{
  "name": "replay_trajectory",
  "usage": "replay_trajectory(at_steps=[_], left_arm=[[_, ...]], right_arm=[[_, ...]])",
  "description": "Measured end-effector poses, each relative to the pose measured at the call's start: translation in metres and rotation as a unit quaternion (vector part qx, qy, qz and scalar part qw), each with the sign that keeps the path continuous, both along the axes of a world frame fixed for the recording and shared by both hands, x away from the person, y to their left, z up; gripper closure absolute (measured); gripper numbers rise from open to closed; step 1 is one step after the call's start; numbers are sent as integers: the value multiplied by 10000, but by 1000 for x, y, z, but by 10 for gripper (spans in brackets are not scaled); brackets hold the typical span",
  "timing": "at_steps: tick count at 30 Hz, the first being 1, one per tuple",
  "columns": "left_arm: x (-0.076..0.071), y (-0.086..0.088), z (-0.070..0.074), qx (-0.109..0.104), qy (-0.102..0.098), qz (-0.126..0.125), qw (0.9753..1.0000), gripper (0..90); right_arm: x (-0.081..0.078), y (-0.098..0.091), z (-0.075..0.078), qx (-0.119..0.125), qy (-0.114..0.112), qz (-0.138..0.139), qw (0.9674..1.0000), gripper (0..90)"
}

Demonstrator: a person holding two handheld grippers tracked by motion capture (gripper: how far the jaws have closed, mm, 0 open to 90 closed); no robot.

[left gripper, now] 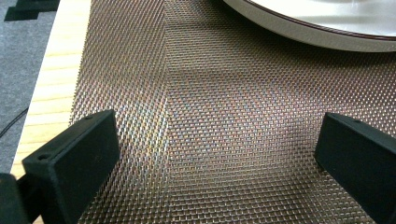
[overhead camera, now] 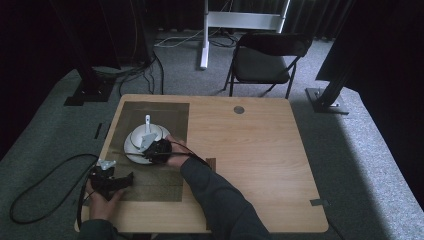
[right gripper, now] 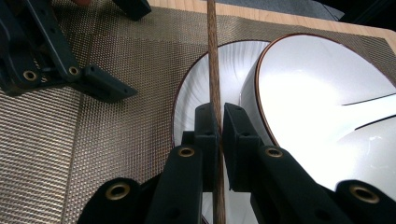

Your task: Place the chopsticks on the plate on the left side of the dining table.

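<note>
While the right gripper [right gripper: 219, 116] hangs over the white plate [overhead camera: 131, 152], its jaws are clenched on a thin brown stick [right gripper: 213, 60], likely a chopstick, which runs straight up between them in the right gripper view and crosses the plate's rim toward 12 o'clock. Just beside the stick, at 3 o'clock of it, sits a white bowl [right gripper: 317, 102] with a dark rim, resting on that plate. In the high view the plate and bowl [overhead camera: 146, 136] lie on a woven mat [overhead camera: 170, 190] at about 9 o'clock on the wooden bench [overhead camera: 250, 165], and a white handle [overhead camera: 147, 120] sticks up from the bowl toward 12 o'clock. The left gripper [overhead camera: 125, 181] rests at 7 o'clock of the plate, near the bench's left edge; its jaws stand released and wide apart over bare mat [left gripper: 210, 140], with the plate's edge [left gripper: 303, 32] ahead at 1 o'clock. A folding chair [overhead camera: 265, 60] stands beyond the bench.
</note>
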State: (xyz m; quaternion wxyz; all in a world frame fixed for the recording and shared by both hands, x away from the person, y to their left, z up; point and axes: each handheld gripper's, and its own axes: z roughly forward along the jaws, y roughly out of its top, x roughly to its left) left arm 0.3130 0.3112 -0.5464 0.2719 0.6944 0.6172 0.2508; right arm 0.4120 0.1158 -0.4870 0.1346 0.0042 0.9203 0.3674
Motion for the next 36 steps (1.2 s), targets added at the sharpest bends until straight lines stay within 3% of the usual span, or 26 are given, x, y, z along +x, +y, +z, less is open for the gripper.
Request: replay_trajectory(at_steps=[23, 36], left_arm=[[0, 0, 0, -10, -8, 7, 10000, 2], [0, 0, 0, -10, -9, 9, 10000, 2]], right_arm=[[6, 2, -14, -237, 4, -45, 9997, 845], [7, 3, -16, -229, -19, -43, 9997, 820]])
